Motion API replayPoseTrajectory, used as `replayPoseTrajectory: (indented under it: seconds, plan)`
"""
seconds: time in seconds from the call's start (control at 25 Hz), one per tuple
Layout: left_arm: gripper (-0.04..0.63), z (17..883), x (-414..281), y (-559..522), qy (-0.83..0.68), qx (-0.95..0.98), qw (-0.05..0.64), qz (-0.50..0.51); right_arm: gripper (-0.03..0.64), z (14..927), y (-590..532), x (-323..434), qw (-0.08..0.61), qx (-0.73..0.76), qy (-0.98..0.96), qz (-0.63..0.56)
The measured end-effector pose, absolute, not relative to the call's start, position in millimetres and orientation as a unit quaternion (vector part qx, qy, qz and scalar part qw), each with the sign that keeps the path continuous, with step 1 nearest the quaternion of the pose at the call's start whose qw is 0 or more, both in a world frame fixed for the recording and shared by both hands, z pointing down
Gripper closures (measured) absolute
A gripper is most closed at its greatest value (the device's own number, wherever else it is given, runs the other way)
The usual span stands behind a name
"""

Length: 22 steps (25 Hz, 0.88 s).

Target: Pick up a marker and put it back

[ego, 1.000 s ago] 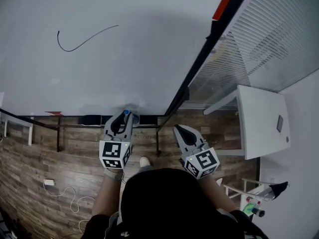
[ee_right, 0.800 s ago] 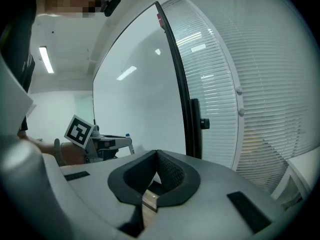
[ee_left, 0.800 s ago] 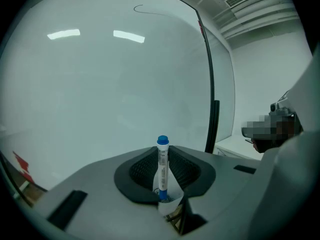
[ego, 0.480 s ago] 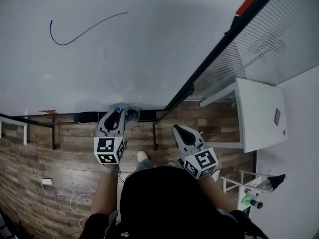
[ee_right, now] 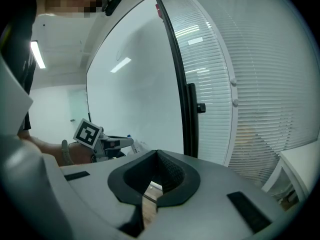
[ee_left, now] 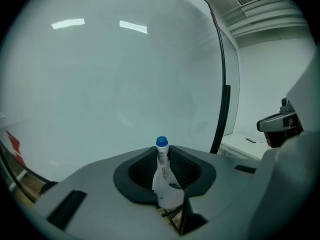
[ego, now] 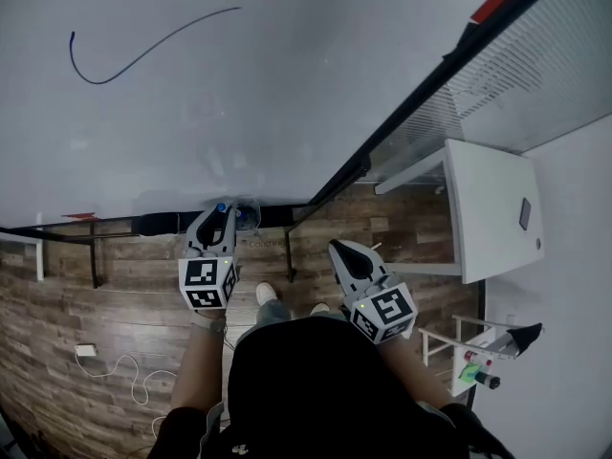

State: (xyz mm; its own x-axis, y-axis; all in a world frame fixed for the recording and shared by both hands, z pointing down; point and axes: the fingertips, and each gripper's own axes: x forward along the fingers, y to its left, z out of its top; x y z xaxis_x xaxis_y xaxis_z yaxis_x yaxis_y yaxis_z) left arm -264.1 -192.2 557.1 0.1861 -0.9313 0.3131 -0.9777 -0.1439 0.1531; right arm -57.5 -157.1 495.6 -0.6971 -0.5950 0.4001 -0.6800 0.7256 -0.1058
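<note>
A white marker with a blue cap [ee_left: 161,156] stands upright between the jaws of my left gripper [ee_left: 161,153]. Its lower end sits in a clear cup [ee_left: 169,194]. The jaws have just been opening a little, and the pads still look to be against the marker. In the head view the left gripper [ego: 221,215] points at the cup [ego: 250,217] on the ledge under the whiteboard [ego: 239,113], the blue cap [ego: 221,207] at its tips. My right gripper [ego: 342,251] hangs to the right over the floor, its jaws [ee_right: 158,154] together with nothing between them.
A blue curved line [ego: 143,44] is drawn high on the whiteboard. A black eraser [ego: 158,224] lies on the ledge left of the cup. The board's black frame [ego: 411,113] runs up to the right beside window blinds [ego: 545,65]. A white table [ego: 492,213] stands at right.
My left gripper has come down with the marker to the cup on the ledge. The right gripper has sunk slightly and stays shut.
</note>
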Motion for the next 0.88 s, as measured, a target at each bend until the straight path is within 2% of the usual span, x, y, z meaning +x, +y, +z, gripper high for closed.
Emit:
replayPoseTrajectory:
  seconds: [0.44,0.88]
  plan:
    - [0.485,562.2,-266.2,-195.5,-0.647,0.740,0.166,0.081,0.589,492.6,-157.8,-49.3,0.172,0.348,-0.913,0.121]
    - [0.471,531.9,-272.0,-182.2,-0.674,0.721,0.140,0.082,0.589,482.2,-157.5,-52.6,0.147,0.321,-0.928,0.123]
